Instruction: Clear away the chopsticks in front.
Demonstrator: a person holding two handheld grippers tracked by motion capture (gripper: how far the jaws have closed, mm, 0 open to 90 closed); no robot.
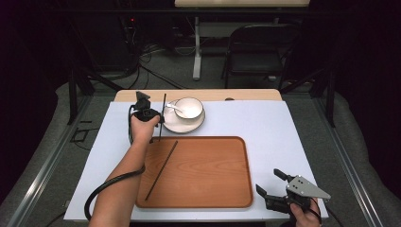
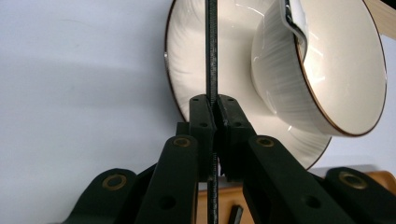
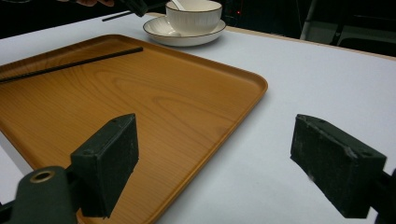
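High view: white-covered table [image 1: 265, 123], grey floor [image 1: 42, 142], perhaps a folding chair [image 1: 257, 49] behind.

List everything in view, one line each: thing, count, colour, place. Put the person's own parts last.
chopsticks: 2, black; one lying on the tray, one held beside the plate
tray: 1, brown wood, table middle
plate: 1, white, behind the tray
bowl: 1, white, on the plate
spoon: 1, white, in the bowl
chair: 1, black, beyond the table
left gripper: black, shut on a chopstick
right gripper: black, open, near right
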